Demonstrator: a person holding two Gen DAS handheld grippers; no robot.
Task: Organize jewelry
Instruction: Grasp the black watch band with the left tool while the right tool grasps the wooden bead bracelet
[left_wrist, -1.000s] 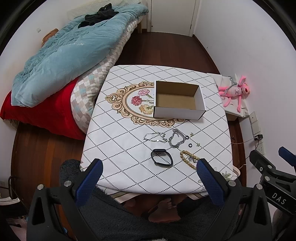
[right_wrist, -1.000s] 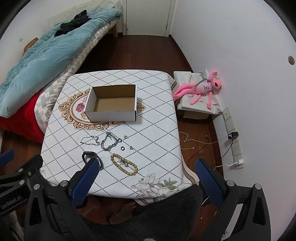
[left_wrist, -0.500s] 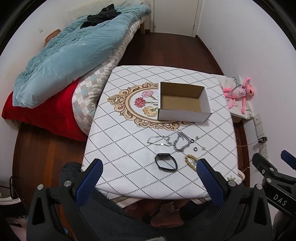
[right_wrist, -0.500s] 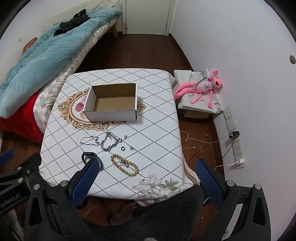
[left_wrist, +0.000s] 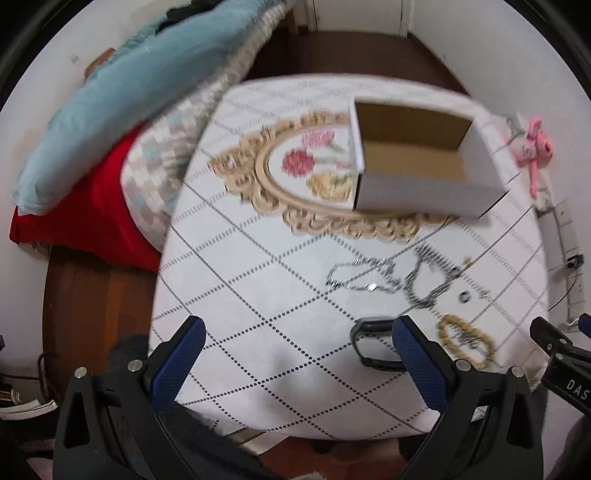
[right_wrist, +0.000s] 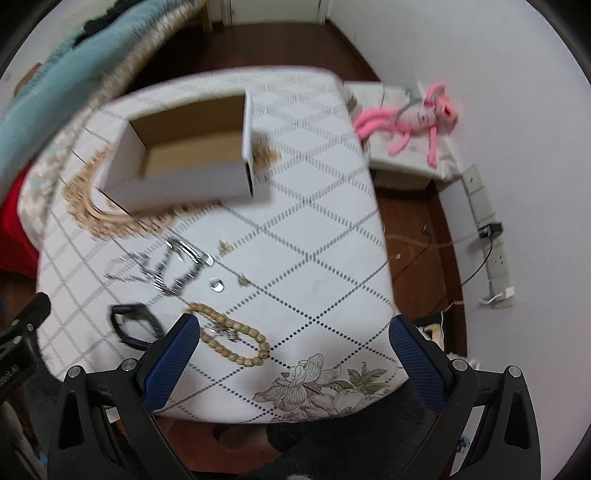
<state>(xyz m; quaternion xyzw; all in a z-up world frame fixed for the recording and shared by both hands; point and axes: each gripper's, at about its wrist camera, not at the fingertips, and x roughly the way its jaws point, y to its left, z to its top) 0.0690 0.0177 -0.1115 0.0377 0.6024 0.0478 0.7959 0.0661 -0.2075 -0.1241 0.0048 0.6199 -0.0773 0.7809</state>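
Both views are motion-blurred. One table (left_wrist: 236, 332) carries a white cloth with a dotted diamond grid and a gold floral medallion. One open cardboard box (left_wrist: 424, 192), white outside and brown inside, stands on the far half of the table, partly over the medallion; nothing is visible inside it. The jewelry lies in one cluster on the near half, apart from the box: two silver chains (right_wrist: 162, 269) side by side and touching, one black band (right_wrist: 135, 325), one wooden bead bracelet (right_wrist: 232, 338), one small ring (right_wrist: 216, 284), and two tiny pieces (right_wrist: 242, 282) too blurred to identify. The left gripper (left_wrist: 295, 363) hangs over the near table edge with its blue fingers (left_wrist: 179, 363) spread wide and holding nothing; the black band lies just beyond its right finger. The right gripper (right_wrist: 293, 363) is likewise spread wide and empty, with the bead bracelet just beside its left finger. One pink plush toy (right_wrist: 413, 118) rests on a low stand beside the table.
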